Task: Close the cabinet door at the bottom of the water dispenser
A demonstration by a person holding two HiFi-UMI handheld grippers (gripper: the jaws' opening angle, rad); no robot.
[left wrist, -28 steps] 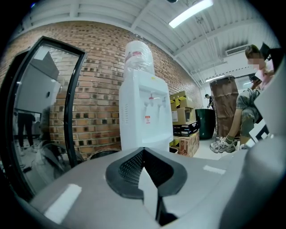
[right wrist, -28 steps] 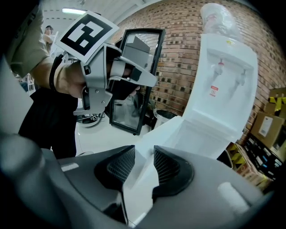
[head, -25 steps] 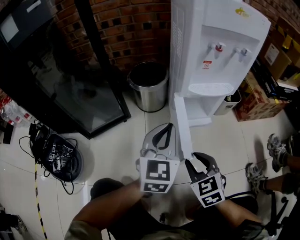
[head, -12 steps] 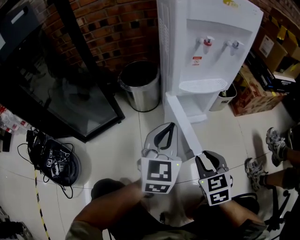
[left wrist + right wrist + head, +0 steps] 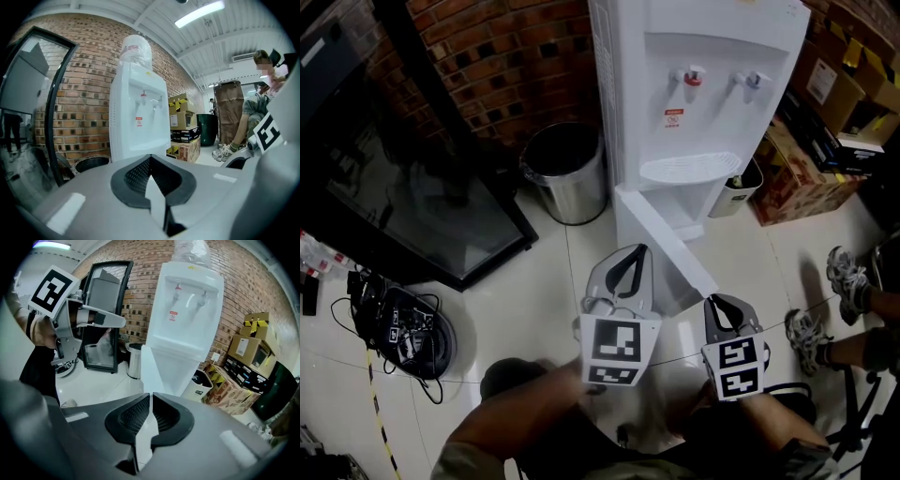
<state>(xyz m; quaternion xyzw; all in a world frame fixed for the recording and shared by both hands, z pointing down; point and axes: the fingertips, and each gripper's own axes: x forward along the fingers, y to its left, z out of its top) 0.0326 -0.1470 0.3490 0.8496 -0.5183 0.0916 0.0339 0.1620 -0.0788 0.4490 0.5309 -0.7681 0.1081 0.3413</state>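
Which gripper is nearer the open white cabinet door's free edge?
Right. Right gripper, jaws closing empty, sits beside the free edge of the white cabinet door; left gripper is farther left.

My left gripper (image 5: 638,252) points nearly level ahead, its 2 jaws pressed together, empty. My right gripper (image 5: 725,302), just beside it, tilts downward, its jaws closing to a thin slit with nothing between.
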